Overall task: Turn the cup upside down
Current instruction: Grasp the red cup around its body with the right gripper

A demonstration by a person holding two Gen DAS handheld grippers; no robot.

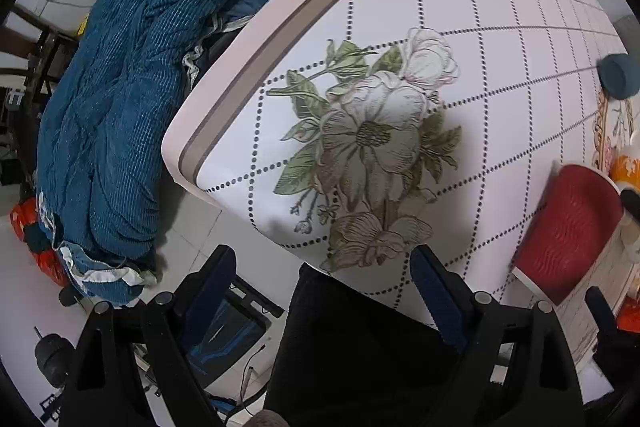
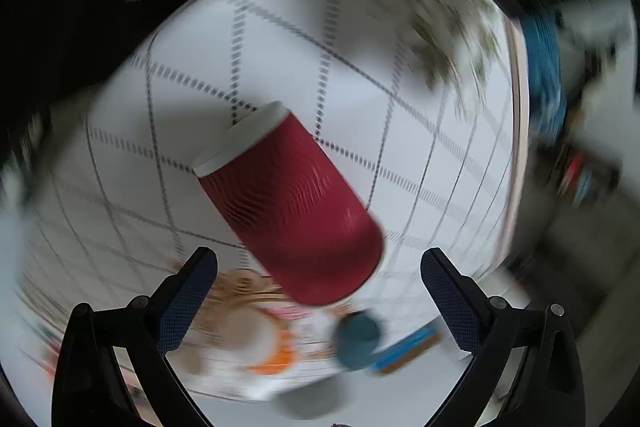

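Note:
The red ribbed paper cup (image 2: pixel 292 203) with a white rim is tilted, rim toward the far tablecloth, bottom toward the camera. It is between and just beyond my right gripper's (image 2: pixel 320 267) wide open fingers; the view is motion blurred and contact cannot be told. In the left wrist view the cup (image 1: pixel 568 231) sits at the right edge, with part of the right gripper's dark finger (image 1: pixel 632 205) beside it. My left gripper (image 1: pixel 324 263) is open and empty over the table's near corner.
The table (image 1: pixel 500 39) has a white checked cloth with a flower print (image 1: pixel 372 143). A teal lid (image 1: pixel 618 77) and an orange-white item (image 1: pixel 626 167) lie at the right. A blue blanket (image 1: pixel 132 87) lies beside the table. A blue box (image 2: pixel 408 351) lies near the lid.

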